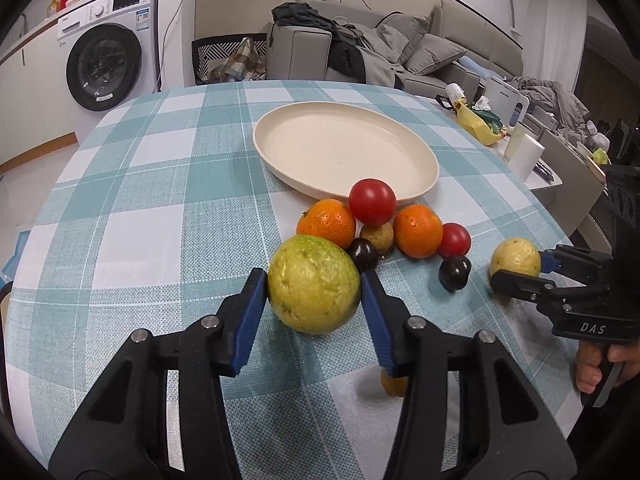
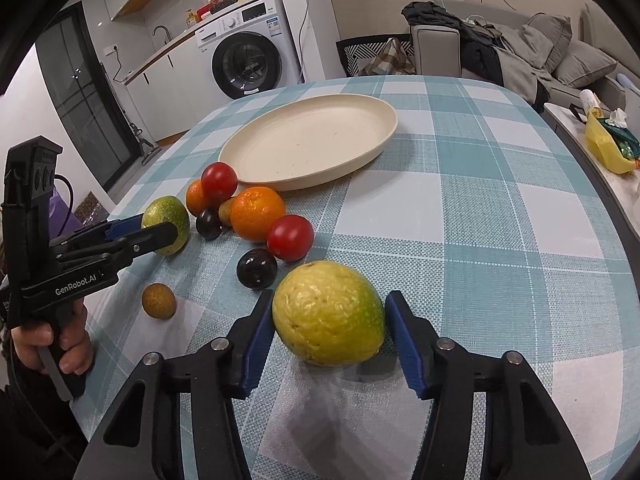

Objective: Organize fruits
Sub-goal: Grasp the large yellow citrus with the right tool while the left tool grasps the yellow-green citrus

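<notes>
The counter [image 1: 160, 208], draped in a woven teal-and-white checked cloth, is filling the middle of both views. A shallow, matte cream oval plate [image 1: 344, 148] is sitting empty just above centre, with nothing yet in it.

The left gripper [image 1: 314, 292] is rising from the lower centre of the left wrist view, its blue-padded jaws closing on a large green-yellow fruit [image 1: 313, 284]; both pads appear to be touching its dimpled, slightly waxy skin. The right gripper [image 2: 329, 320] is doing likewise around a second yellow-green fruit [image 2: 328, 312] at lower centre of the right wrist view: the left-hand pad is touching, while a narrow gap is showing at the other.

Between the plate and the grippers, a loose cluster is lying: two pebbled oranges [image 1: 327, 223], two glossy red tomatoes [image 1: 372, 202], two dark plums [image 1: 455, 273] and a small brown fruit [image 2: 159, 301] apart at lower left.

Judged risks: round, smooth skins are inviting slip if either grip is off-centre; the half-closed right jaws could nudge their fruit away; a lift through the pile could be scattering it toward the counter edge.
</notes>
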A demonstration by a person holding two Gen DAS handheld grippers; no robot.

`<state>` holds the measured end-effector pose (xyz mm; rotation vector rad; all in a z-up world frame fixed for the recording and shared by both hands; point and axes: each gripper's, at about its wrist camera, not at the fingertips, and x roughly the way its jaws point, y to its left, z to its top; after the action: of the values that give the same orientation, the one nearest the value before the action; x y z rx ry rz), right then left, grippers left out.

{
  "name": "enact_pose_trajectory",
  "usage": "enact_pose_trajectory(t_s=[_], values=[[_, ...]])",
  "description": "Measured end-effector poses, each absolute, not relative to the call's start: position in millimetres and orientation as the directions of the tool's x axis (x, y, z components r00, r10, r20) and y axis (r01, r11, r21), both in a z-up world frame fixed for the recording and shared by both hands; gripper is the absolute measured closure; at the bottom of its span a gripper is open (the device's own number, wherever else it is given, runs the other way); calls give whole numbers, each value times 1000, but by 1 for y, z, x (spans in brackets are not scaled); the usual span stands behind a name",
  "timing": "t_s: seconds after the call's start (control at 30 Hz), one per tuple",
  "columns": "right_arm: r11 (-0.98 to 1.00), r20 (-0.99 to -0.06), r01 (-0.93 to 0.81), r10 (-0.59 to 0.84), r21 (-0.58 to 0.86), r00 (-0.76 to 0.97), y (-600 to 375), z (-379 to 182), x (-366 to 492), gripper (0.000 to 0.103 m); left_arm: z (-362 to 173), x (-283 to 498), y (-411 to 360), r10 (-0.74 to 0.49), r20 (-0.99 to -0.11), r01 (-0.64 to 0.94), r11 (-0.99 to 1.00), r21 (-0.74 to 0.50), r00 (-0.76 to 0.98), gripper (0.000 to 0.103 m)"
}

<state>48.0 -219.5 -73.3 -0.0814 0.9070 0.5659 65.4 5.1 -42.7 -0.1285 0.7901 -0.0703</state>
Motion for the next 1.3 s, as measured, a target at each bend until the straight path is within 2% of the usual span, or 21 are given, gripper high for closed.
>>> enact_pose_trajectory(t_s=[0.4,1.3], values=[[853,-751,-500,429,152,503,-219,-70,43,51,-32,53,-6,-84,-655,42,996,-80,751,58],[828,-634,-528,513,188,579,-209,-38,53,51,-2,49,-5,-77,-569,29,995,-94,819,58]])
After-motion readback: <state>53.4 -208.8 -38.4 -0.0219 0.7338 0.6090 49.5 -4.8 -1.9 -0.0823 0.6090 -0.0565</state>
